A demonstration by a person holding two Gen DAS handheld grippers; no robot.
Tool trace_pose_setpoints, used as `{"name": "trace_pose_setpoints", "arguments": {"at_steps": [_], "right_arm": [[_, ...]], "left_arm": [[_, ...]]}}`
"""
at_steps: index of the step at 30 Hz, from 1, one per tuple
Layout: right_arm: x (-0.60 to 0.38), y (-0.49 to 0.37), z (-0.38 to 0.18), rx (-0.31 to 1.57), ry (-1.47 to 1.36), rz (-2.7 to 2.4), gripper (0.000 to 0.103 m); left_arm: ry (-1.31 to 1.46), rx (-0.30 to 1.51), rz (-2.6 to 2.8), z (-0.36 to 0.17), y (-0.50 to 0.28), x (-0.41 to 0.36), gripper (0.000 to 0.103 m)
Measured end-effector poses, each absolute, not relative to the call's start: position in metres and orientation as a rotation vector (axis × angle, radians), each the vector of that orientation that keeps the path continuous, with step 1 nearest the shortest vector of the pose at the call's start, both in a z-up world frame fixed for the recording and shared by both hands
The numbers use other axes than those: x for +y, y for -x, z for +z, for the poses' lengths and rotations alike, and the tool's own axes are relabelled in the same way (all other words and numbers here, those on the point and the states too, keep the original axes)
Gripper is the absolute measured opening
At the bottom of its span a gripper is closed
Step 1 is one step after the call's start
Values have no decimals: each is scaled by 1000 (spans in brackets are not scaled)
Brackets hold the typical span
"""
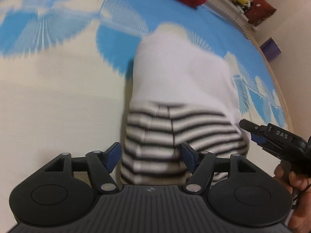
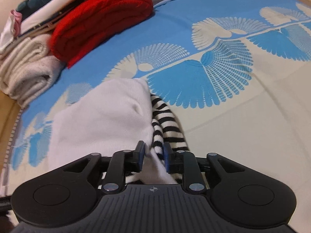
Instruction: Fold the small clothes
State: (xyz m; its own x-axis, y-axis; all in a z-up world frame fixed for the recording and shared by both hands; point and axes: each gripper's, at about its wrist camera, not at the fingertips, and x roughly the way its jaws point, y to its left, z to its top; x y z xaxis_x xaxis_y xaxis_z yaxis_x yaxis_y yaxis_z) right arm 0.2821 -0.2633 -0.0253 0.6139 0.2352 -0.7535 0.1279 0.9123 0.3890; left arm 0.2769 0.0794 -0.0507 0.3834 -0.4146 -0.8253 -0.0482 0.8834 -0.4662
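Observation:
A small white garment (image 1: 180, 73) with a black-and-white striped part (image 1: 155, 134) lies folded on the patterned bed cover (image 1: 58, 89). My left gripper (image 1: 150, 155) is open. Its blue pads stand wide apart on either side of the striped end and do not press it. At the garment's right edge is my right gripper (image 1: 249, 131). In the right wrist view the white garment (image 2: 108, 116) lies ahead with striped sleeves (image 2: 169, 124) along its right side. My right gripper (image 2: 154, 153) is open a little, with a white and striped edge lying loose between its pads.
A folded red garment (image 2: 101, 25) and a stack of folded clothes (image 2: 29, 68) sit at the far left on the blue and cream cover (image 2: 213, 77). The bed's edge (image 2: 11, 116) runs close on the left. A person's hand (image 1: 291, 178) holds the right gripper.

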Motion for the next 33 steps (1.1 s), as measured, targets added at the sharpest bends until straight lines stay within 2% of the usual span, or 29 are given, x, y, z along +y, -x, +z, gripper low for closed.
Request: {"name": "trace_pose_setpoints", "arguments": {"at_steps": [1,3,5,6,8,10,14,16,21,24,28,30,32,33], "right_arm": [[-265,-279,-25,927,-428,70,43],[-266,-274,-28,967,-419,90,47],[-267,-271,-34,1008,-418,110,47],[-267,-270,-36,1021,-413,113,45],[-269,-267,-39,1044,-415,118,24],[-271,-264,-42,1060,-417,106,19],[-270,-263,-42,1059,-382,99,9],[-269,-264,-40,1057,-355,86,7],[-271,-263,-41,1078,-330,72,6],[-269,-261,-35,1071,-309,70,6],[-263,-248,-13,978,-141,-36,9],[-260,-236,7,881,-68,-53,17],[-257,-217,29,759,-1,-42,37],[-254,-206,40,707,33,-41,42]], "left_arm": [[485,1171,-258,-54,-275,80,77],[477,1166,-271,-61,-274,78,79],[474,1149,-259,-69,-276,79,68],[473,1133,-255,-70,-278,81,65],[426,1077,-249,-68,-281,77,61],[369,1046,-253,-64,-279,71,61],[300,1071,-276,-54,-273,58,68],[257,1093,-288,-52,-270,57,72],[245,1132,-303,-54,-263,65,73],[192,1142,-288,-49,-257,64,78],[-2,1068,-196,-24,-238,55,81],[-122,981,-95,1,-222,47,83],[-107,879,-46,29,-200,45,88],[-85,836,-33,41,-187,45,89]]}}
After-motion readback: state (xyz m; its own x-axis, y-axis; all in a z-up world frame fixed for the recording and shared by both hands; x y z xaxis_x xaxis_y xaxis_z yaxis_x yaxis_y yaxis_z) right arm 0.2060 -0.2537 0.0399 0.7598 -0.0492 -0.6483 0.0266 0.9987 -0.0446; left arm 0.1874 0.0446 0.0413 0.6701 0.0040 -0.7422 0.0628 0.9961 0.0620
